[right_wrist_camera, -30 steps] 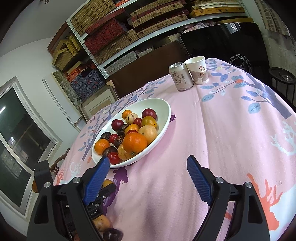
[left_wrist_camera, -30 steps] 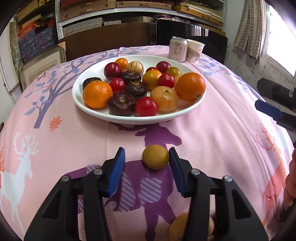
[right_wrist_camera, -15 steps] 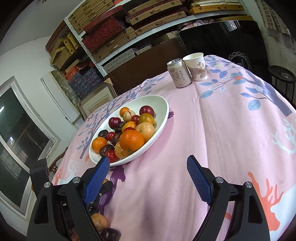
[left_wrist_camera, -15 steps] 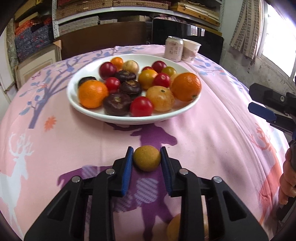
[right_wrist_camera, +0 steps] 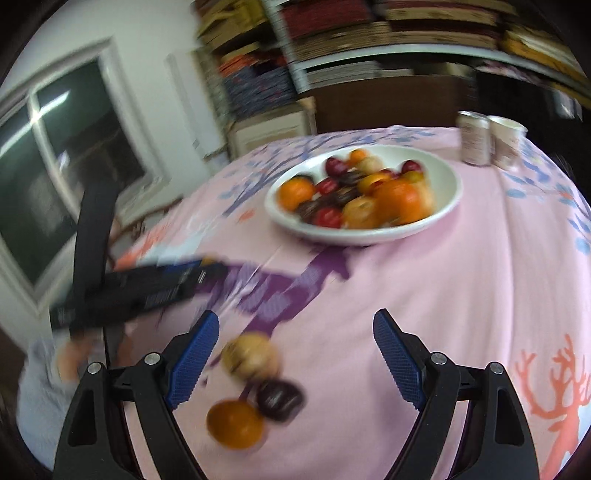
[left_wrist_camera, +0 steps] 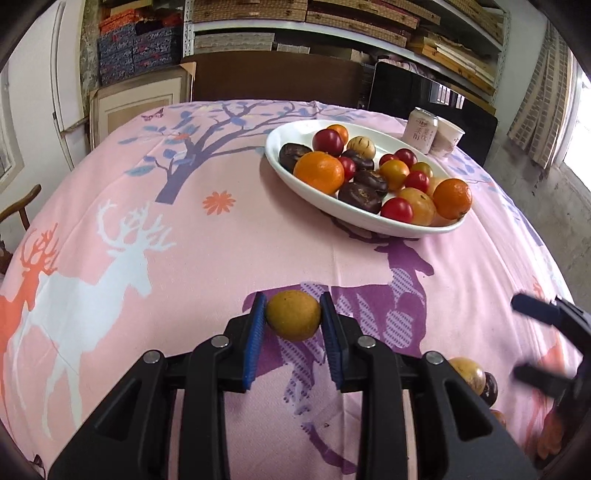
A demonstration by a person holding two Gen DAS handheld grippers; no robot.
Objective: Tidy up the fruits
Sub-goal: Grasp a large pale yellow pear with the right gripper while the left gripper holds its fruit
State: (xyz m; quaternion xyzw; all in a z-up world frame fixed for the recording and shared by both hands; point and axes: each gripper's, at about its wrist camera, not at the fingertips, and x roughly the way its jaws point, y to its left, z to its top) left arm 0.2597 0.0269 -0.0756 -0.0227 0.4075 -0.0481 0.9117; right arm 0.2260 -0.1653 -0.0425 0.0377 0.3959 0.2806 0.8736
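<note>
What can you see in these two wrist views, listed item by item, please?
Bowl: one, white, far side of the tablecloth, heaped with orange, red, dark and yellow fruit.
Held fruit: one, yellow-brown, between the left pads.
Loose fruits: three, pale, dark and orange, near the right gripper.
Can: one, pale, beyond the bowl.
Paper cup: one, white, beside the can.
Tablecloth: one, pink, deer print.
Shelves: stacked boxes, behind.
Left gripper: shut on the fruit.
Right gripper: open.

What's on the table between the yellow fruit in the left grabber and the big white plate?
Nothing but bare pink tablecloth between the yellow fruit and plate, in the left wrist view.
</note>
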